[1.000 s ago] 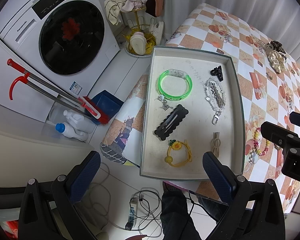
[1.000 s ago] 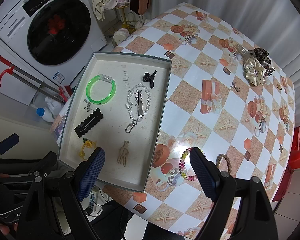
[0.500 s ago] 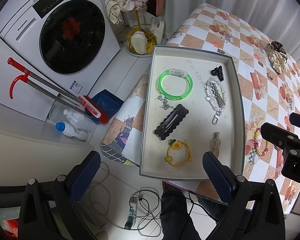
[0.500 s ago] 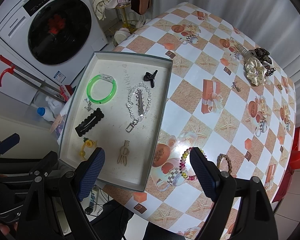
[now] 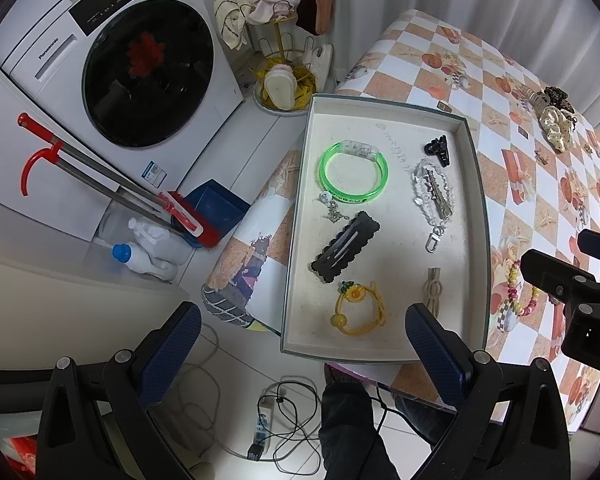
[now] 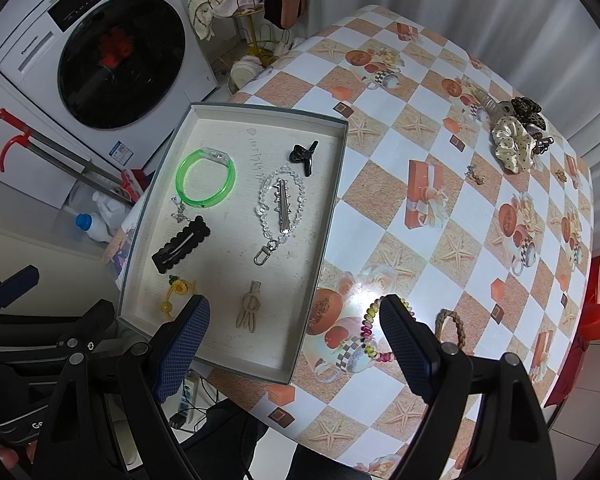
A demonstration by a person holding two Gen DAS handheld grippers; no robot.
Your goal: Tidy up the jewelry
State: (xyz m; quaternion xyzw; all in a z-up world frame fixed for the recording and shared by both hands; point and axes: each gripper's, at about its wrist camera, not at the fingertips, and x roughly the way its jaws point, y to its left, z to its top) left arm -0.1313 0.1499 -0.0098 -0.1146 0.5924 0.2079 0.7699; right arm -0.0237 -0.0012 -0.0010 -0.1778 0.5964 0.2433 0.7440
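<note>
A grey tray (image 6: 332, 184) (image 5: 482, 216) holds a green bangle (image 6: 206, 178) (image 5: 354, 172), a black hair clip (image 6: 181, 244) (image 5: 346, 246), a clear bead chain with a silver clip (image 6: 280, 204) (image 5: 432, 196), a small black claw clip (image 6: 305, 155) (image 5: 437, 150), a yellow hair tie (image 5: 358, 308) (image 6: 176, 294) and a beige clip (image 6: 250, 311) (image 5: 433, 290). A coloured bead bracelet (image 6: 370, 334) (image 5: 520, 292) and a brown braided band (image 6: 452, 326) lie on the table right of the tray. My right gripper (image 6: 296, 344) is open above the tray's near right corner. My left gripper (image 5: 300, 356) is open, off the tray's near edge.
Scrunchies and small pieces (image 6: 516, 136) lie at the table's far right. A washing machine (image 5: 132, 76), a mop (image 5: 112, 184), bottles (image 5: 144, 252) and a gold rack (image 5: 280, 60) stand left of the table. Cables and a power strip (image 5: 268, 420) lie on the floor.
Both views have shifted very slightly. Nothing in the tray or on the table has moved, and both grippers stay open.
</note>
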